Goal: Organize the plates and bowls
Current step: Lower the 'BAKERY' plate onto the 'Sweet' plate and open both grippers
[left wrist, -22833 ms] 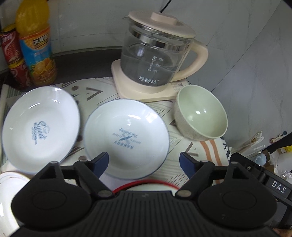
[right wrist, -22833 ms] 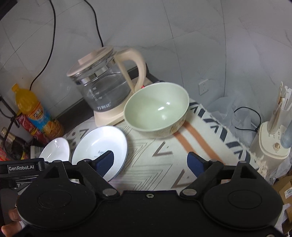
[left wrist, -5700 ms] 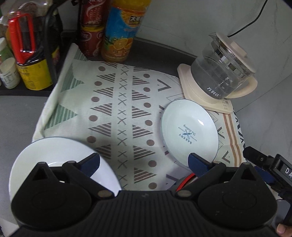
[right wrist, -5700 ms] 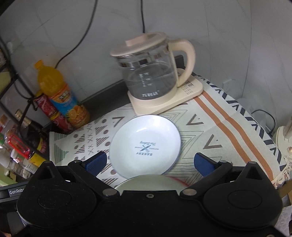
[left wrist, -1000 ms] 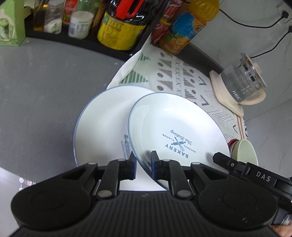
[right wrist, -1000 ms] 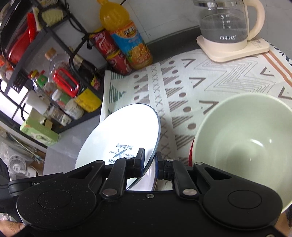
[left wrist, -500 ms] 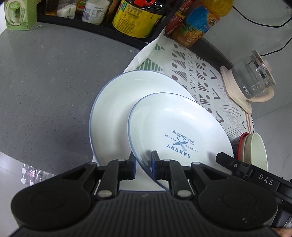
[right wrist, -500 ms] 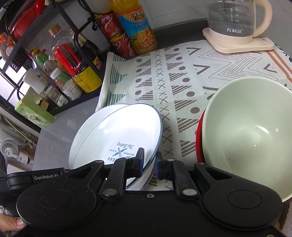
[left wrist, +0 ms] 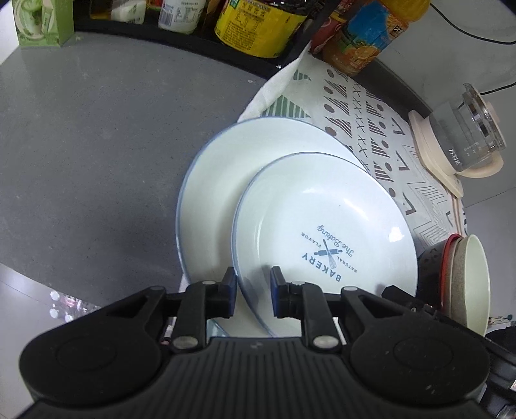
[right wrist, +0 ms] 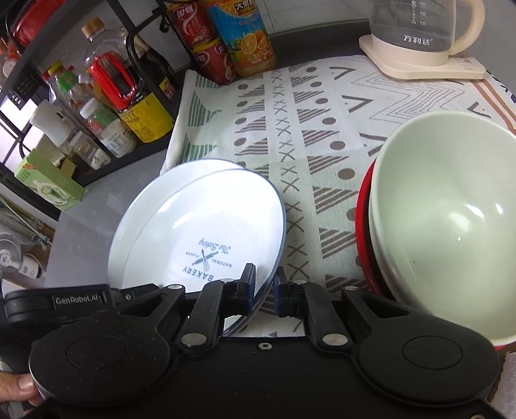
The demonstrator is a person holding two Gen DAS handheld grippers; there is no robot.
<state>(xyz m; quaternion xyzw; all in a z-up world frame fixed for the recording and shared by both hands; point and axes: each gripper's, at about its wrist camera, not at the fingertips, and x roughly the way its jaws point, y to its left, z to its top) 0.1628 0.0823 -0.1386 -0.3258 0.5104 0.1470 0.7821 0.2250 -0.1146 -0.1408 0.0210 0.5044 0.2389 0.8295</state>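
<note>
A white blue-rimmed plate printed BAKERY [left wrist: 322, 225] [right wrist: 200, 225] lies tilted on a larger white plate [left wrist: 219, 180] [right wrist: 151, 196] at the cloth's left edge. The left gripper [left wrist: 253, 283] straddles the BAKERY plate's near rim; its jaws are opening and a gap shows beside the rim. On the same plate's right rim, the right gripper [right wrist: 265, 283] is shut. A pale green bowl [right wrist: 451, 225] [left wrist: 477, 277] sits nested in a red bowl [right wrist: 362, 225] [left wrist: 450, 245] to the right of the plates.
The patterned cloth [right wrist: 306, 129] covers the grey counter [left wrist: 80, 145]. A glass kettle [right wrist: 419, 29] [left wrist: 464, 141] stands at the far right. An orange juice bottle [right wrist: 245, 35], red cans and a black rack of bottles [right wrist: 96, 96] line the back left.
The BAKERY plate has come down onto the larger plate. The left jaws have parted slightly around its rim. The right gripper keeps its grip and has sunk a little.
</note>
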